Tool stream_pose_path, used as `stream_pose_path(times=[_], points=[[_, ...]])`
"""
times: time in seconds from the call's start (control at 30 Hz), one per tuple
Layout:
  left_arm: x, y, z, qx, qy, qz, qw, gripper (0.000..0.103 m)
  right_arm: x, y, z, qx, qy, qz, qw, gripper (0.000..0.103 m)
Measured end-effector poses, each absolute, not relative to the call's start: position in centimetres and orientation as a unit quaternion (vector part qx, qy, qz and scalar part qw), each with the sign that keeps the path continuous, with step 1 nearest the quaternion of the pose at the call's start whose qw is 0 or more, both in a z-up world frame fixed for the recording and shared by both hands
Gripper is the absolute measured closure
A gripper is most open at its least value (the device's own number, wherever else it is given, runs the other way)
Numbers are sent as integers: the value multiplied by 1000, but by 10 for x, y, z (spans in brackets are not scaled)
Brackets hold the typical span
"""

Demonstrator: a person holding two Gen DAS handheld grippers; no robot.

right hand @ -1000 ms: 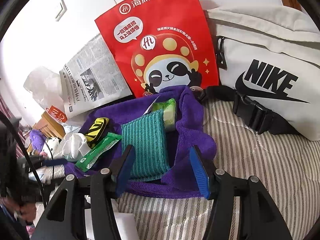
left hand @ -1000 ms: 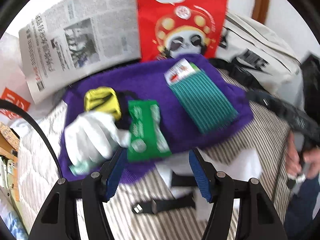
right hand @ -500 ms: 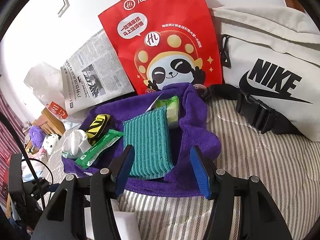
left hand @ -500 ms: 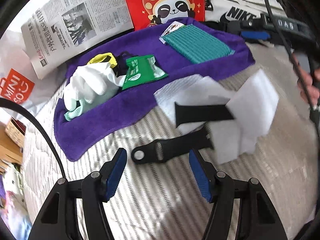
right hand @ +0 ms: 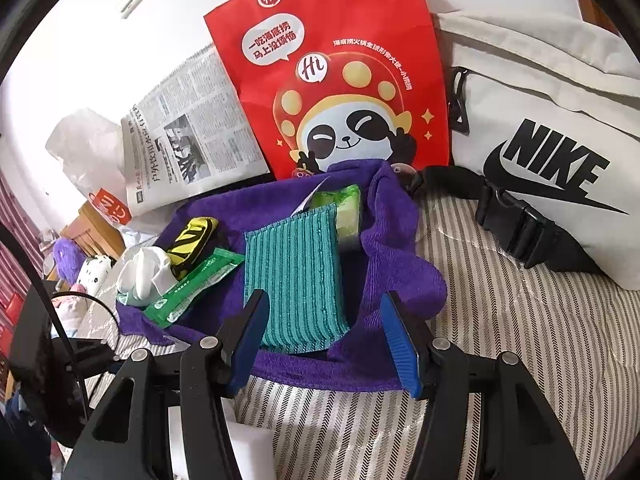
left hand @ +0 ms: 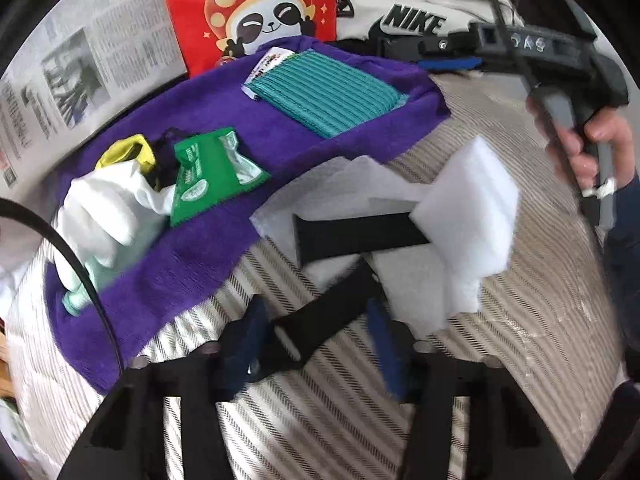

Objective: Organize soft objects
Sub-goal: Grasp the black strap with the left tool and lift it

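Fingers of the left gripper point(left hand: 316, 344) have just been closing and now straddle the black strap point(left hand: 320, 328) on the striped bed point(left hand: 540, 320), though blur hides whether the pads actually press it. A second ago they hung over the green packet point(left hand: 212, 176); now they sit lower, at the strap, so it looks like the next thing to tidy. Beyond lie the white foam point(left hand: 472, 216) and the purple towel point(left hand: 260, 120). The right gripper point(right hand: 324, 336) holds apart and empty above the teal cloth point(right hand: 296, 276).
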State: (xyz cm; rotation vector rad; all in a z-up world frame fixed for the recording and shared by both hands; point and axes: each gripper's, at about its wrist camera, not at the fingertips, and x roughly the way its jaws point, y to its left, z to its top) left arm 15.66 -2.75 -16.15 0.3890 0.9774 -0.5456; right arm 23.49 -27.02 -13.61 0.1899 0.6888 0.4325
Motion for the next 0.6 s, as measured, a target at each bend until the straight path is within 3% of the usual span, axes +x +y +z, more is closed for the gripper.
stream_pose_path(times=[0.07,0.13,0.27,0.53,0.6], points=[[148,-26,-162,183,448,-243,840,74,235,-270,-137,92,337,209,913,45],[138,-24,-163,179,447,-240,843,77,236,-270,-138,93,339,210,912,45],[119,-15,-163,125,471,-248,837,76,236,-269,-138,92,340,212,912,45],[131,-33,-164,160,470,-244,833,70,235,-264,-139,82,343,214,911,45],[135,-39,-164,170,468,-244,832,75,235,-264,-140,82,344,214,910,45]])
